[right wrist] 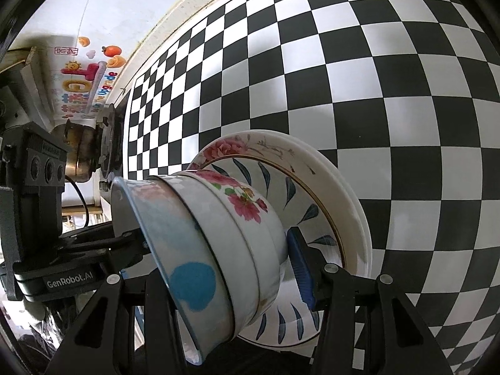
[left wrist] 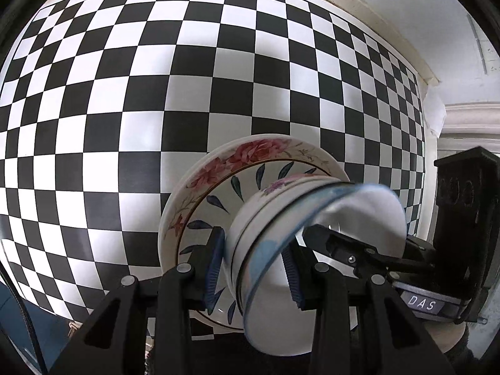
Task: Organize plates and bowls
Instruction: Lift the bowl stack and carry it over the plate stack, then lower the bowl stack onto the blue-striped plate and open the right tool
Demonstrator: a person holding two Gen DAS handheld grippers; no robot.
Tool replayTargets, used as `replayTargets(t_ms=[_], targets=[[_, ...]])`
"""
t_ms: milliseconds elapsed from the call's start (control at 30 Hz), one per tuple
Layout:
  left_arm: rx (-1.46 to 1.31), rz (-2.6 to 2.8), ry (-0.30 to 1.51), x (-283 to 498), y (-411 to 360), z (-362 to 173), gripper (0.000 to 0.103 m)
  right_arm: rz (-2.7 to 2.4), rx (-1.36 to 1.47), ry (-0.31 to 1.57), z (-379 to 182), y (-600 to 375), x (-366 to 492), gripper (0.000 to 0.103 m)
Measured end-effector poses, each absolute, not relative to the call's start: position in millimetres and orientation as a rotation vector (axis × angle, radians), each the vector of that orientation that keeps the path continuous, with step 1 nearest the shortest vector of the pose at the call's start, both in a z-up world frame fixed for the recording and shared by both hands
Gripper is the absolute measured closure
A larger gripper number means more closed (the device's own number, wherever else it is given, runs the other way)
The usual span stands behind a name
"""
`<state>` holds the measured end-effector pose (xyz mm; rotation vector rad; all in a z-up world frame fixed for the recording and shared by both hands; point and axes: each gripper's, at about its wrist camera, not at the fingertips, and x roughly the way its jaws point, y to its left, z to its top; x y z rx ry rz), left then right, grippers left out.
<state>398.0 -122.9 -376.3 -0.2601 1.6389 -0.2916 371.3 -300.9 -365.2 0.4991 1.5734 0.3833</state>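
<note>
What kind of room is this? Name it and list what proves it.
Probably a home kitchen or dining corner, though that is a guess. Stacked floral plates and nested bowls sit on a checkered tablecloth, and a metal pot stands by the wall beyond.

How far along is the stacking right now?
Done: plates are stacked, with nested floral bowls on top. In hand: both the left gripper and right gripper straddle the blue-rimmed bowl, seemingly settling it onto the nest. Left: release and withdraw. No other dishes are visible.
</note>
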Motion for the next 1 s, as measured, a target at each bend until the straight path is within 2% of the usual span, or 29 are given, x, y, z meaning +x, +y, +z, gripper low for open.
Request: replayTargets(t_ms=[633,1000], targets=[[-0.272,-0.278,1.632,391.2,-121.0,-377.5,0.07,0.346,0.451,1.573,-361.6,-298.3,369.2,0.052],[-0.201,-0.23,1.572,382.1,-126.4,-360.5,0.07,0.285,0.312,1.538,-339.3,-288.6,365.4,0.052]])
